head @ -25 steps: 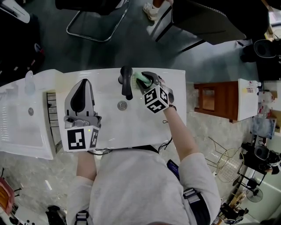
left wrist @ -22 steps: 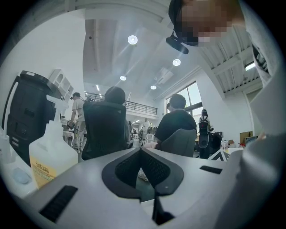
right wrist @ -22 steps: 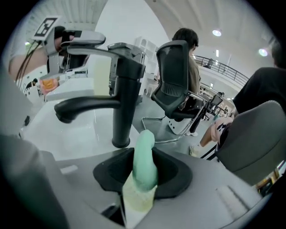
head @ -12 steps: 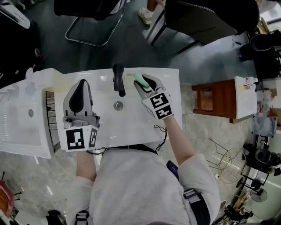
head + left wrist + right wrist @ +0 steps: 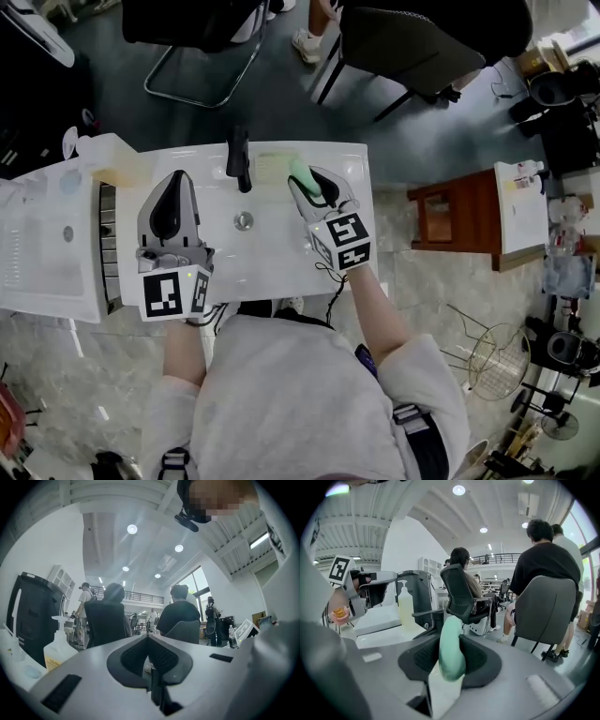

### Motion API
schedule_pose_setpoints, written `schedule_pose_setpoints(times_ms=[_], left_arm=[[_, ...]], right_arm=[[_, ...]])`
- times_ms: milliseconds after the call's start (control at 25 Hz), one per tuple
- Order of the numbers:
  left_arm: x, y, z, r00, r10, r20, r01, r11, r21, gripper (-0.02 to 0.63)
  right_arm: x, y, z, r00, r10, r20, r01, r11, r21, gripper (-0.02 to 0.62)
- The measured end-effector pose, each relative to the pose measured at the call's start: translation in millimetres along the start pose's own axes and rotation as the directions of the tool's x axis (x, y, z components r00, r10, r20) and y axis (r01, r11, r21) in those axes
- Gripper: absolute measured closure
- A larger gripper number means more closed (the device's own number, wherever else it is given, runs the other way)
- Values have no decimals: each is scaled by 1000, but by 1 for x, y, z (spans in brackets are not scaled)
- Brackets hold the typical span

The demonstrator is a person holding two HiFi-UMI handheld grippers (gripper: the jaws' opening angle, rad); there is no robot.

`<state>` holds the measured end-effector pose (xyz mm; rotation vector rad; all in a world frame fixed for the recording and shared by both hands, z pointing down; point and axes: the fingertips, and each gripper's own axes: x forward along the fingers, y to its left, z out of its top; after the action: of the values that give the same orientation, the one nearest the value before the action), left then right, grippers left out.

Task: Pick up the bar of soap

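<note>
The bar of soap is pale green and oval. It sticks out of my right gripper, which is shut on it above the back right part of the white sink. In the right gripper view the soap stands on edge between the two dark pads. My left gripper hovers over the sink's left side, shut with nothing in it. In the left gripper view its jaws meet in a thin line.
A black faucet stands at the back of the sink, with the drain below it. A soap dispenser bottle sits at the left back corner. Office chairs and seated people are beyond the sink; a wooden stool stands right.
My right gripper has drawn back toward me and slightly right with the soap, away from the sink's rear ledge. The left gripper has stayed put.
</note>
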<state>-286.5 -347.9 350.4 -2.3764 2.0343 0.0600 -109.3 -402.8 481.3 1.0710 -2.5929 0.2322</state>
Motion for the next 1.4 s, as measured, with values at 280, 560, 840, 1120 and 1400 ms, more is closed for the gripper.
schedule_pose_setpoints(times_ms=[280, 560, 840, 1120, 1400], left_arm=[[-27, -25, 16, 1000, 19, 17, -19, 1000, 16, 598], [-54, -49, 28, 998, 23, 52, -24, 999, 29, 598], [-78, -74, 43, 996, 27, 82, -30, 999, 43, 598], [-103, -98, 56, 994, 34, 103, -40, 998, 56, 598], [-126, -120, 64, 992, 37, 121, -45, 997, 65, 598]], right_arm=[[-45, 1, 15, 996, -25, 83, 23, 1000, 20, 463], [-86, 5, 28, 987, -48, 153, 49, 999, -5, 462], [-130, 4, 43, 971, -68, 229, 68, 998, 5, 462], [-174, 8, 58, 949, -83, 305, 81, 997, 17, 462], [-215, 15, 68, 925, -89, 369, 87, 996, 22, 462]])
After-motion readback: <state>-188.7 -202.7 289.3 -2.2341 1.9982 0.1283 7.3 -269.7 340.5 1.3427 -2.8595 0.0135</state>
